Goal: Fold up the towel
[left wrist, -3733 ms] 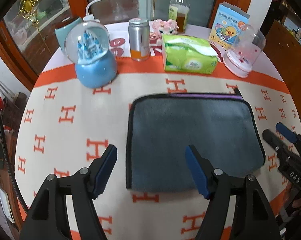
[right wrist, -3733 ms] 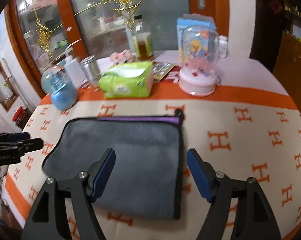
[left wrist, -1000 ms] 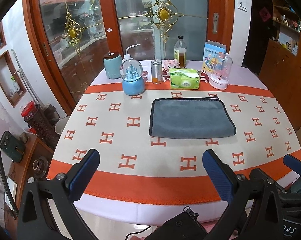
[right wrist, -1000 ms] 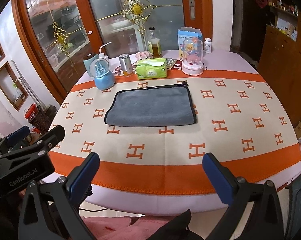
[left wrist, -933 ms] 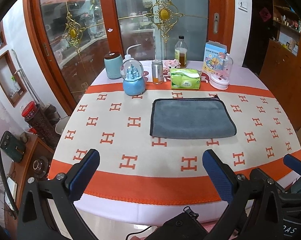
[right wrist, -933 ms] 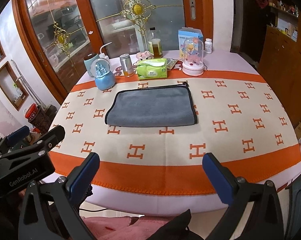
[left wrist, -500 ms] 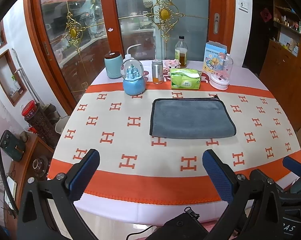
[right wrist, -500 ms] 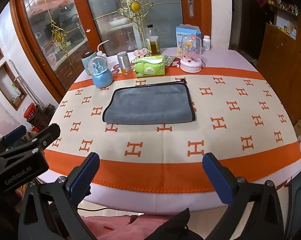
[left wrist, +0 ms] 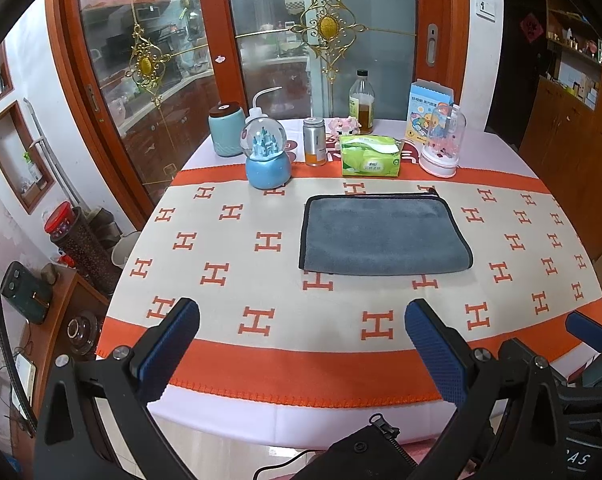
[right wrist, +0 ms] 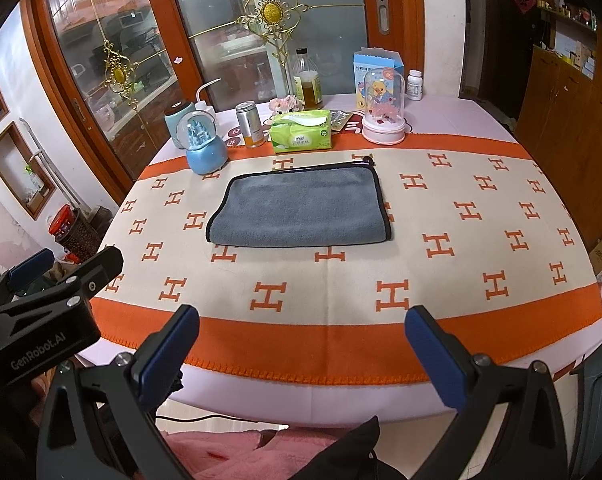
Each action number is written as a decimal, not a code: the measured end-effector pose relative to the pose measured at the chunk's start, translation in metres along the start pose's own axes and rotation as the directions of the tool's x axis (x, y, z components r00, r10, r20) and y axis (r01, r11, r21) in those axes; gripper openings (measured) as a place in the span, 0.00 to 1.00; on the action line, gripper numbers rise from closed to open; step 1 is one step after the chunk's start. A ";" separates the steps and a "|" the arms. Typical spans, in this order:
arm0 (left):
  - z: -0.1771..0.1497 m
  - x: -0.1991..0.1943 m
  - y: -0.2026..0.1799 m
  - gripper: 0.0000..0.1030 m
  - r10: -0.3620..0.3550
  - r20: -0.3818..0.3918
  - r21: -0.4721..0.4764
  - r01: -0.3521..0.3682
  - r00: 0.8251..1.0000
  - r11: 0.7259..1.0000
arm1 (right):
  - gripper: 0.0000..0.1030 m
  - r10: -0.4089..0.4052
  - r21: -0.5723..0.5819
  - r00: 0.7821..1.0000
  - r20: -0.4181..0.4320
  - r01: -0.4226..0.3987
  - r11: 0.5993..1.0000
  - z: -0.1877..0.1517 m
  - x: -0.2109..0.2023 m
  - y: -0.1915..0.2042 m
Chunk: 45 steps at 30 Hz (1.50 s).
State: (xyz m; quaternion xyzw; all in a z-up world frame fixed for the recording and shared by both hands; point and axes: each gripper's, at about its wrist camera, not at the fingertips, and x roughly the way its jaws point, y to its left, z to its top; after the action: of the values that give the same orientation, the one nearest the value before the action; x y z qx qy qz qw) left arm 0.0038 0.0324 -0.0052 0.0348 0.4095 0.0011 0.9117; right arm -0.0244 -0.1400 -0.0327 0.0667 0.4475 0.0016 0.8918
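Clutter along the table's far edge: snow globe (left wrist: 267, 160), metal can (left wrist: 315, 141), green tissue pack (left wrist: 371, 156) and domed music box (left wrist: 440, 148) stand in a row just beyond the towel (left wrist: 383, 234). Grey plush towel with black piping lies folded flat at mid-table on an orange-bordered H-patterned tablecloth (left wrist: 229, 264), with bare cloth on its near, left and right sides. Left gripper (left wrist: 303, 340) and right gripper (right wrist: 301, 346) hang at the near edge, jaws spread wide, holding nothing, well apart from the towel.
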 end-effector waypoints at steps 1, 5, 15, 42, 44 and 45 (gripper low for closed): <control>0.000 0.000 0.000 0.99 0.000 0.000 0.000 0.000 1.000 1.000 | 1.00 0.000 0.000 1.000 0.000 0.000 1.000 0.000 0.000 0.000; -0.001 -0.001 -0.001 0.99 -0.001 0.000 0.001 0.001 1.000 1.000 | 1.00 0.000 0.000 1.000 0.000 0.000 1.000 0.000 0.000 0.000; -0.004 0.000 -0.007 0.99 -0.006 -0.003 0.010 0.006 1.000 1.000 | 1.00 0.001 0.000 1.000 0.001 -0.001 1.000 0.000 0.000 -0.001; -0.002 0.004 -0.003 0.99 -0.004 -0.015 0.008 0.004 1.000 1.000 | 1.00 0.004 -0.007 1.000 -0.008 -0.004 1.000 0.001 0.003 0.001; -0.001 0.004 -0.003 0.99 -0.003 -0.015 0.007 0.003 1.000 1.000 | 1.00 0.004 -0.009 1.000 -0.008 -0.005 1.000 0.001 0.003 0.001; -0.001 0.004 -0.003 0.99 -0.003 -0.015 0.007 0.003 1.000 1.000 | 1.00 0.005 -0.008 1.000 -0.009 -0.005 1.000 0.001 0.003 0.001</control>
State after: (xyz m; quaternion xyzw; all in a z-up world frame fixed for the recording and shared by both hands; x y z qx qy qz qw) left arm 0.0051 0.0299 -0.0091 0.0373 0.4165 -0.0014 0.9084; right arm -0.0216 -0.1391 -0.0339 0.0641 0.4513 0.0061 0.8900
